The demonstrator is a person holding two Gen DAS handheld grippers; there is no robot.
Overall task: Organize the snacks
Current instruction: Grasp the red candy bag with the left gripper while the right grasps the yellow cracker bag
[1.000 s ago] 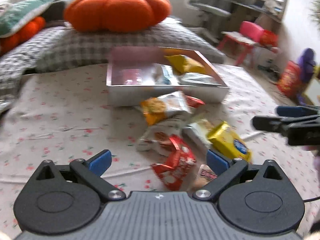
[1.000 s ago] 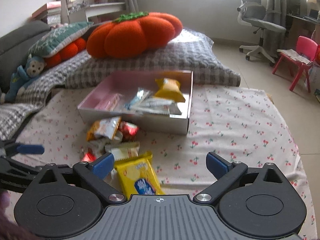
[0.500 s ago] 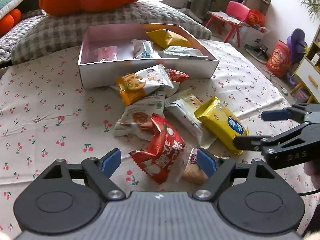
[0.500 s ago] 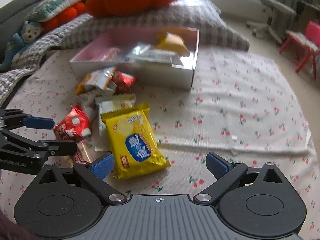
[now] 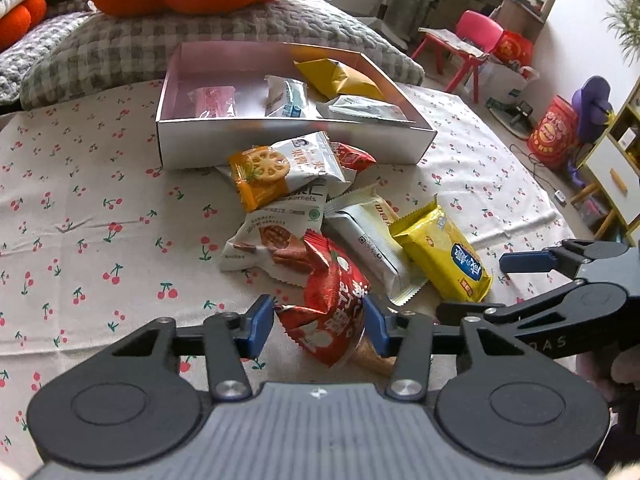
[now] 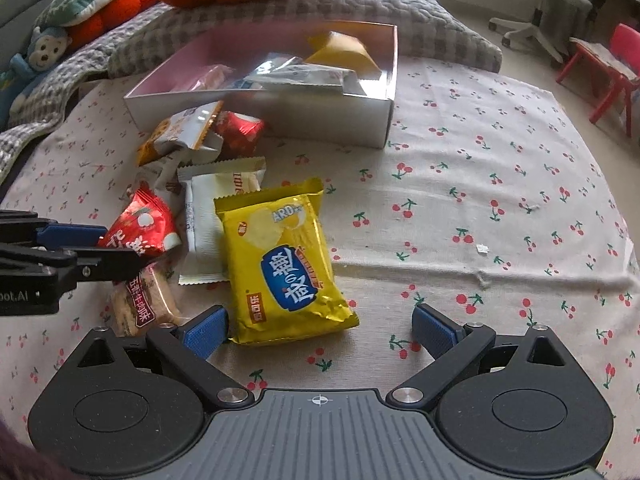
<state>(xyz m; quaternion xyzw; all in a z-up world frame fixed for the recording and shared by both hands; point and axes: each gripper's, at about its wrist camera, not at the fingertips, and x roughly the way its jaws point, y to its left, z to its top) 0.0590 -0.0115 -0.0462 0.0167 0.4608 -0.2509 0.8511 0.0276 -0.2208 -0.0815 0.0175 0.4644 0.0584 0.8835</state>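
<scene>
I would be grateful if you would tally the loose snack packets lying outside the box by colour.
Red packets: 2
Yellow packet: 1
White packets: 2
Orange-and-white packet: 1
Clear cracker packet: 1
Total: 7

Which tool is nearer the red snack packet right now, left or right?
Left. The left tool has its fingers on either side of the red snack packet. The right tool sits open off to the side, by the yellow chip bag.
</scene>
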